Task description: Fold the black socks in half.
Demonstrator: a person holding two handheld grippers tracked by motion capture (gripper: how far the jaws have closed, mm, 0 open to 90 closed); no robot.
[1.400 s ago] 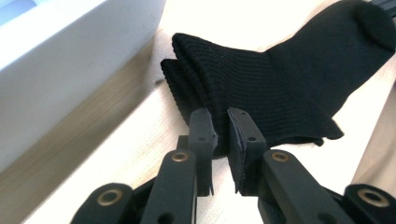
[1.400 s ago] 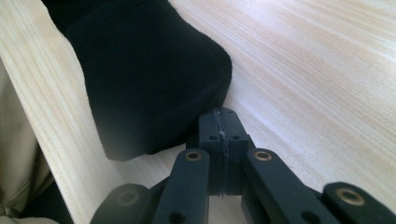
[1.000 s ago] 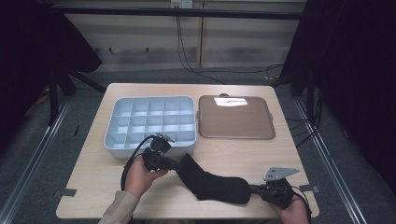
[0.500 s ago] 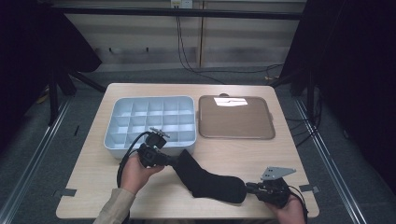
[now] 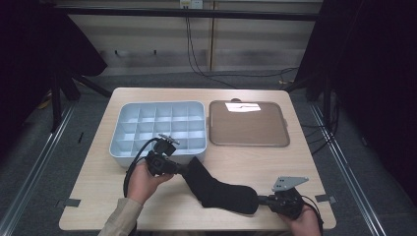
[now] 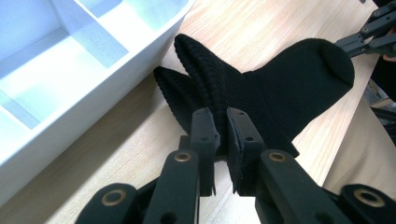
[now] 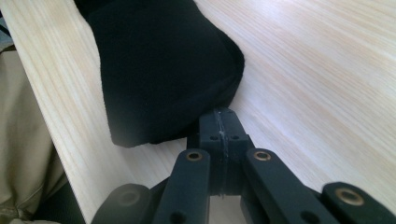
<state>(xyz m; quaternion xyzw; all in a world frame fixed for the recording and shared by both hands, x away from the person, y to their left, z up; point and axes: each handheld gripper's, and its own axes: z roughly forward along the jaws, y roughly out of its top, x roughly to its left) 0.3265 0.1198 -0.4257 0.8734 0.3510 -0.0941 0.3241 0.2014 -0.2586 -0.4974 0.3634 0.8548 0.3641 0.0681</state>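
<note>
A black sock [image 5: 216, 189] lies on the wooden table [image 5: 295, 162] in front of the white tray. In the left gripper view its ribbed cuff [image 6: 210, 88] bunches into folds. My left gripper [image 6: 223, 140] is shut on that cuff, with black fabric pinched between the jaws. In the high view this gripper [image 5: 183, 168] sits at the sock's upper left end. My right gripper [image 7: 223, 122] is shut, jaws pressed flat together, tips right against the edge of the sock's toe [image 7: 159, 70]. No fabric shows between them. It rests by the table's front edge [image 5: 261, 199].
A white tray with several compartments [image 5: 118, 147] stands just behind the left hand, its wall close to the cuff [image 6: 116, 70]. A brown flat tray [image 5: 248, 123] lies to its right. The person's trouser leg [image 7: 23, 154] shows past the table's near edge.
The left hand has shifted slightly left with the cuff, drawing the sock a little straighter. The right gripper stays at the toe.
</note>
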